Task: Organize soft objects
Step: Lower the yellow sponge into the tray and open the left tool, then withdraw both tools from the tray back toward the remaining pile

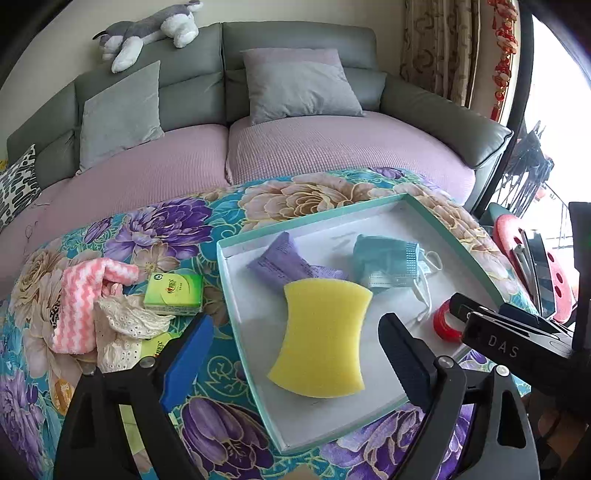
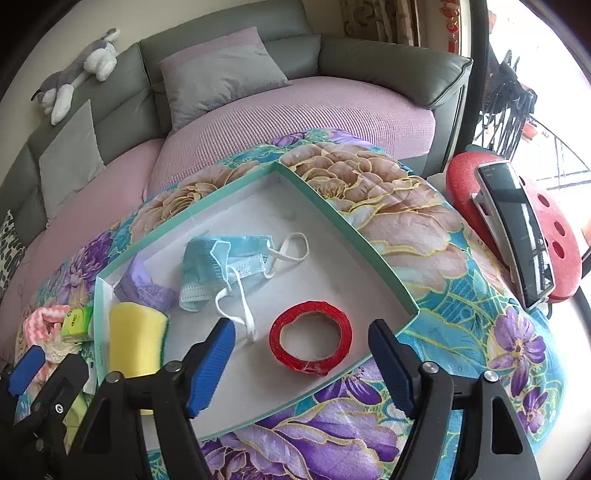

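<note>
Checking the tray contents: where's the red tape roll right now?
The red tape roll lies flat inside the teal-edged tray, near its front right corner, just right of the face mask straps; in the right wrist view it sits ahead of the open right gripper.

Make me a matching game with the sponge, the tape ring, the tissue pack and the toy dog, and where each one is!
Things:
1. sponge
2. tape ring
3. tissue pack
4. toy dog

Places:
A. on top of the sofa back
B. on the flowery blanket, just outside the tray's left wall
C. in the tray, below the purple cloth
D. in the tray, in front of the right tongs

Pairs: 1-C, 2-D, 3-B, 4-A
</note>
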Action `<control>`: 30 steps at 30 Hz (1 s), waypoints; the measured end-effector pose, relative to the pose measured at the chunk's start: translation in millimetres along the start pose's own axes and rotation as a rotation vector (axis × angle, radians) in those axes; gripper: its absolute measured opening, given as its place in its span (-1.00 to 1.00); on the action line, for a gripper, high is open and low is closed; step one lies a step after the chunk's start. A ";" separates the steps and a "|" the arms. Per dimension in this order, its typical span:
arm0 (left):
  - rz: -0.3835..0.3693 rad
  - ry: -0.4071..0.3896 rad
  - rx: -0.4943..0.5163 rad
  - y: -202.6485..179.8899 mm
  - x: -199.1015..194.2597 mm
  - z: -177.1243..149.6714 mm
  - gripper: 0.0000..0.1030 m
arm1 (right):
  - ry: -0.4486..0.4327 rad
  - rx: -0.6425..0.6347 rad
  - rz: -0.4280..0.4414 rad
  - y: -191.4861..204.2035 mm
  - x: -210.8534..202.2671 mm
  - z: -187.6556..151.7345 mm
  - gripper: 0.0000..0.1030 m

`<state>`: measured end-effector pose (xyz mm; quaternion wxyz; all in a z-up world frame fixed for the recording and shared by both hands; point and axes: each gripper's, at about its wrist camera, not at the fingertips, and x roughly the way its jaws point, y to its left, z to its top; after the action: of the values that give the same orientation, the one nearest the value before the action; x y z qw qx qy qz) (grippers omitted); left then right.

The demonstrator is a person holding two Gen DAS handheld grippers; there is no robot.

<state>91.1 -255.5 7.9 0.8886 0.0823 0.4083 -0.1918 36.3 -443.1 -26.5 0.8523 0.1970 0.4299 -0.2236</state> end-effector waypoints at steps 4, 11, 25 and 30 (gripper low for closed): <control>0.033 0.006 -0.058 15.2 3.5 0.4 0.78 | 0.008 -0.016 -0.005 3.1 2.6 -1.2 1.00; 0.164 0.019 -0.234 66.6 14.6 -2.4 1.00 | 0.032 -0.036 -0.048 4.4 8.4 -5.3 1.00; 0.270 0.082 -0.459 153.1 12.9 -24.2 1.00 | 0.054 -0.078 -0.058 16.7 10.6 -10.5 1.00; 0.303 0.074 -0.508 176.8 2.4 -29.4 1.00 | 0.051 -0.127 -0.049 31.9 8.0 -13.8 1.00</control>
<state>144.2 -85.8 -14.9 0.8838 -0.0757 0.4584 0.0546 49.2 -411.3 -36.1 0.8460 0.1375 0.4696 -0.2118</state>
